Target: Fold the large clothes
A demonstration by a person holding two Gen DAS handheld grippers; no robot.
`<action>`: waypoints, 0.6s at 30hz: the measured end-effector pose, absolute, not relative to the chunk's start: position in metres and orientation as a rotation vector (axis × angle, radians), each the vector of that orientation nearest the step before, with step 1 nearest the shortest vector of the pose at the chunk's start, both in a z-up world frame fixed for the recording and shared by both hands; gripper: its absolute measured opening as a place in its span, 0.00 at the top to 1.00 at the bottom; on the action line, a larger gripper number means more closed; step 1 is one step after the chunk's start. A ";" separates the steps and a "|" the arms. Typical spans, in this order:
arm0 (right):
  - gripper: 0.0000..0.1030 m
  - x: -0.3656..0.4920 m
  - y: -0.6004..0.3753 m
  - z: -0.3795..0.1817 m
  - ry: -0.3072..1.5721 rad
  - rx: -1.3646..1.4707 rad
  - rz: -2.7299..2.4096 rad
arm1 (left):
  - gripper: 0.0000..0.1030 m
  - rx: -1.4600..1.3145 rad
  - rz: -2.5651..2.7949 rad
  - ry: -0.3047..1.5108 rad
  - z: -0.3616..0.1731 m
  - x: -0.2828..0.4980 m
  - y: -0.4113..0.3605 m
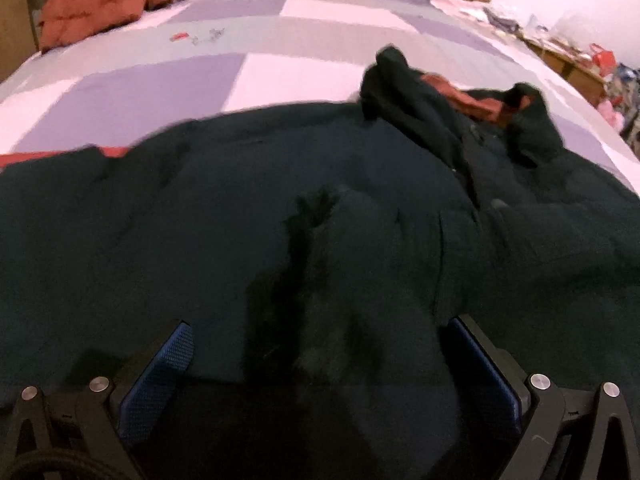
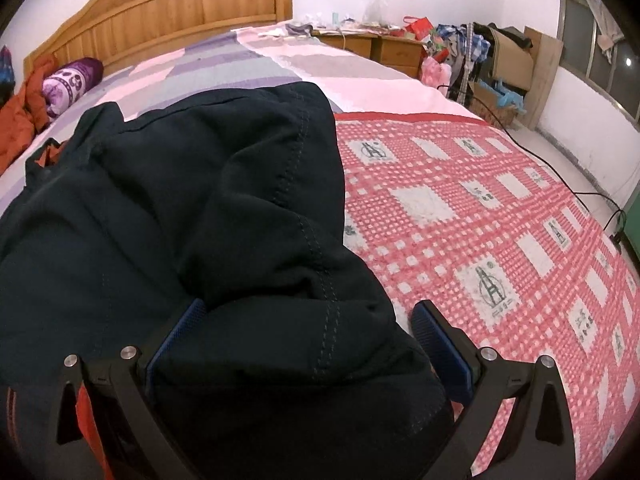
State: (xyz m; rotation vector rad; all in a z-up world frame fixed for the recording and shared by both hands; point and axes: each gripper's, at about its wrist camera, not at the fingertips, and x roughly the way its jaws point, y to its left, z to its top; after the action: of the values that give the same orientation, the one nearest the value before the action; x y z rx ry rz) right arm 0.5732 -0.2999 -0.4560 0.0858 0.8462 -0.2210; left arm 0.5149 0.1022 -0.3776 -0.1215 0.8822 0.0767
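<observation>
A: Where was the coat?

B: Dark coat (image 1: 304, 208) lay spread on the bed (image 1: 304, 68), covering the lower half of the L wrist view. Collar w/ rust-red lining (image 1: 476, 100) bunched up at approx 1 o'clock from ctr. A red strip of lining showed at the coat's edge, 9 o'clock side.

A: L gripper?

B: Left gripper (image 1: 316, 344) sat low over the fabric, jaws wide apart, blue pads (image 1: 160, 372) on either side of a dark fold. Couldn't tell if the pads touched cloth; pic was blurred there.

A: And R?

B: Right gripper (image 2: 308, 320) also spread wide, w/ a stitched bulge of the coat (image 2: 240, 208) filling the gap btwn the fingers (image 2: 440, 352). Not pinched as far as I saw. Coat filled the 9 o'clock half of that view; pink checked sheet (image 2: 500, 220) took the 3 o'clock half.

A: Anything else on the bed?

B: Orange-red garment (image 1: 92, 4) heaped at 11 o'clock near the wooden headboard (image 2: 168, 12), purple patterned pillow (image 2: 68, 80) just beside it. Cluttered nightstand (image 2: 380, 44) past the bed's far corner, approx 1 o'clock in R view.
</observation>
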 end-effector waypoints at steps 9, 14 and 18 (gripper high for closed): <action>0.00 0.556 -0.282 -0.428 0.824 -0.002 -0.292 | 0.00 -0.151 0.208 0.796 -0.333 0.413 0.228; 0.00 0.506 -0.190 -0.396 0.718 -0.065 -0.051 | 0.00 -0.273 0.398 0.821 -0.343 0.370 0.326; 0.00 0.480 -0.110 -0.413 0.761 -0.182 0.099 | 0.00 -0.451 0.548 0.840 -0.362 0.326 0.411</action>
State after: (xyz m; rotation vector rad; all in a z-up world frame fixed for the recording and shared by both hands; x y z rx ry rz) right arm 0.4798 -0.1103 -0.4130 -0.1822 0.7612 0.0991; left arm 0.3257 0.4105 -0.3622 -0.4510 0.8400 0.5482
